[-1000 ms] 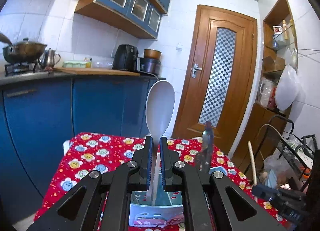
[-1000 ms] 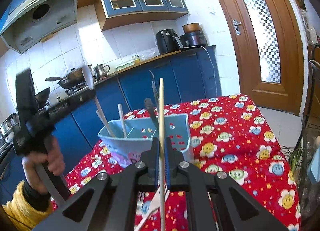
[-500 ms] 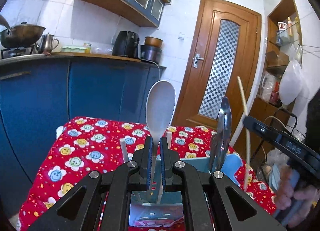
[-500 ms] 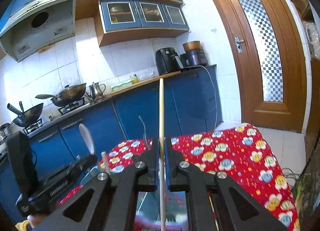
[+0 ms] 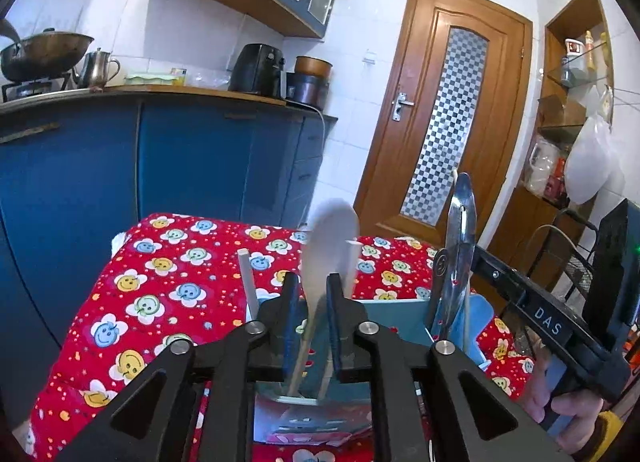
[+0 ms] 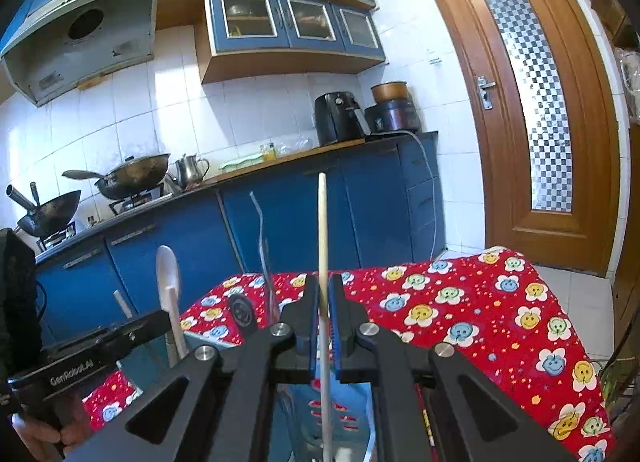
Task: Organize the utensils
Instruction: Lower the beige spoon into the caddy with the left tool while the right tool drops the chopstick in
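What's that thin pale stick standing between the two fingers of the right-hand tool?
In the right wrist view, a single pale chopstick stands upright between the right gripper's fingers, running down into the blue utensil basket below.
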`<act>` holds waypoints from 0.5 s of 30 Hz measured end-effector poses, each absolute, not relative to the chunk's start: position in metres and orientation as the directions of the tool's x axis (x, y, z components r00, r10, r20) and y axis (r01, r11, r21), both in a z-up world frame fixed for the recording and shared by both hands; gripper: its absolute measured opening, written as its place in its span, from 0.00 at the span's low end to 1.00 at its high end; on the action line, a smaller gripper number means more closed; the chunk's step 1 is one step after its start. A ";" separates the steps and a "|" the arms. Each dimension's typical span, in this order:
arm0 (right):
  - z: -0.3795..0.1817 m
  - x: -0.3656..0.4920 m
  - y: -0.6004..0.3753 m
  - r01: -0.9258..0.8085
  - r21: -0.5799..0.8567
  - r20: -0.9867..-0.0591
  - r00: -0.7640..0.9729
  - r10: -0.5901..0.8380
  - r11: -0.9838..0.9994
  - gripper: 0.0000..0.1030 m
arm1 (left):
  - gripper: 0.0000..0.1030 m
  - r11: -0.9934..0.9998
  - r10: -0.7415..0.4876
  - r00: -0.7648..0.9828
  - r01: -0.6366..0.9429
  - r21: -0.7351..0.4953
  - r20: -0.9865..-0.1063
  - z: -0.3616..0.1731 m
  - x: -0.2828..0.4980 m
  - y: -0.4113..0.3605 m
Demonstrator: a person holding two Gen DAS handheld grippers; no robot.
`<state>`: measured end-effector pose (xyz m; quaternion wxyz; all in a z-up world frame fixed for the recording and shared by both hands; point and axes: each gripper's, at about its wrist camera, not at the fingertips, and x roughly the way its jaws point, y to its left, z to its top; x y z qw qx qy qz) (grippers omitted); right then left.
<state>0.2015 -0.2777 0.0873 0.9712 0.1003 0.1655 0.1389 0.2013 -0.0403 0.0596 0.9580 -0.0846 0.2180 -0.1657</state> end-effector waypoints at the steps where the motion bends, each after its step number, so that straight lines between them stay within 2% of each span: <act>1: 0.087 0.201 -0.277 -0.236 0.238 -0.299 0.905 0.302 0.942 0.07 | 0.16 0.931 -0.355 0.850 0.282 -0.232 -0.391 0.060 0.201 -0.041; 12: 0.079 0.193 -0.275 -0.234 0.262 -0.355 0.879 0.318 0.936 0.07 | 0.25 0.929 -0.359 0.840 0.282 -0.239 -0.406 0.067 0.192 -0.040; 15: 0.082 0.189 -0.276 -0.239 0.273 -0.360 0.873 0.329 0.932 0.11 | 0.26 0.927 -0.365 0.833 0.284 -0.245 -0.415 0.069 0.189 -0.040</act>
